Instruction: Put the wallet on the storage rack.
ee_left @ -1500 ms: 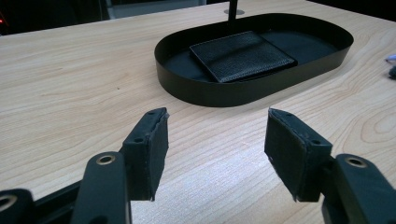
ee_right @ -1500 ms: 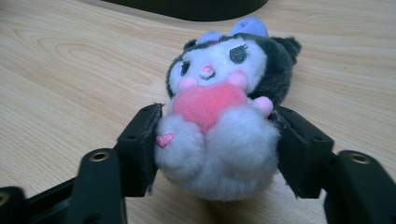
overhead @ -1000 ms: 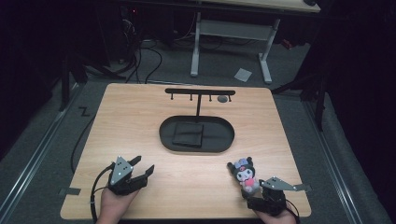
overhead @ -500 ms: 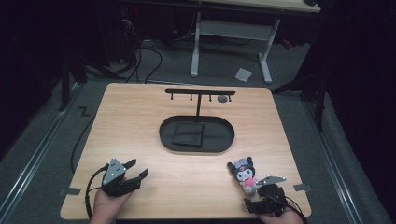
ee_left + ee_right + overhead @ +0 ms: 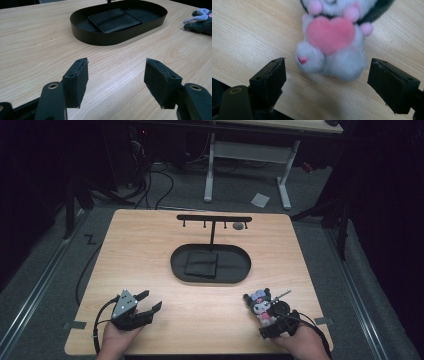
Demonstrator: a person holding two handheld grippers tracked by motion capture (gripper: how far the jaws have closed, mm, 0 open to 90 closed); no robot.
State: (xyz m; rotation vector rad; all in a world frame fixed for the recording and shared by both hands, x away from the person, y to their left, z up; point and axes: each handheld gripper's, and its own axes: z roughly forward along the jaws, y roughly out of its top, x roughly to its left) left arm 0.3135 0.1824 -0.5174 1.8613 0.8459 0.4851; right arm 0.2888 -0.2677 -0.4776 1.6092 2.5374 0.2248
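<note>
A small plush toy [image 5: 261,304] with a black hood, grey body and pink heart [image 5: 329,33] lies on the wooden table near the front right. My right gripper [image 5: 274,322] sits just behind it, open. The plush's feet lie between the jaws of the right gripper [image 5: 325,75], and neither pad touches them. At the front left, my left gripper [image 5: 150,301] is open with nothing in it. It points toward a black oval tray [image 5: 120,40] that holds a flat black wallet [image 5: 113,20]. The plush [image 5: 200,21] also shows at the far right of the left gripper view.
The tray [image 5: 175,265] sits mid-table with the wallet [image 5: 201,263] in its left half. Behind it rises a black T-shaped stand [image 5: 214,218] with hooks, and a small grey object [image 5: 238,226] hangs near its right end. A metal ring [image 5: 280,296] sticks out of the plush.
My right gripper has moved left, from beside the plush to directly behind it. My left gripper has drawn back slightly toward the front edge. The plush has not moved.
</note>
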